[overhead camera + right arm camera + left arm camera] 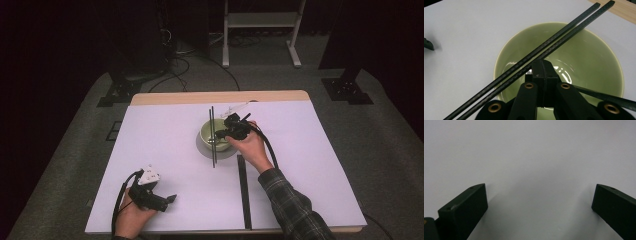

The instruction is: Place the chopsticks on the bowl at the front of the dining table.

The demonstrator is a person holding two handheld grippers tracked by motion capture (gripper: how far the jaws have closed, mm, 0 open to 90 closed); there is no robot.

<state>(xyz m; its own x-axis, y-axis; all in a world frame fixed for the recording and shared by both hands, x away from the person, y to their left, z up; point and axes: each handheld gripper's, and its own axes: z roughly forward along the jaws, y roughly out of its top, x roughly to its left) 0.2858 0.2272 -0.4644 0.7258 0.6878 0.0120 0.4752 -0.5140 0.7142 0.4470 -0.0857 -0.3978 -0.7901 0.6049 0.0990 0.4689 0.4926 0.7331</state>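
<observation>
While the right gripper [224, 134] hovers over the green bowl [207, 131], its jaws stand fully closed, pad against pad, with nothing clamped between them. In the right gripper view the closed tips [544, 72] sit just beside the two black chopsticks [549, 45], at their 5 o'clock side; whether they touch cannot be told. The chopsticks lie side by side across the bowl [524, 40] rim, running from 7 o'clock to 1 o'clock in that view. In the high view the bowl sits near the table [165, 150] centre, toward 12 o'clock. A long black strip [243, 190] lies at 5 o'clock from the bowl. The left gripper [167, 200] rests at the table's 7 o'clock corner, jaws wide apart over bare white surface [536, 157].
</observation>
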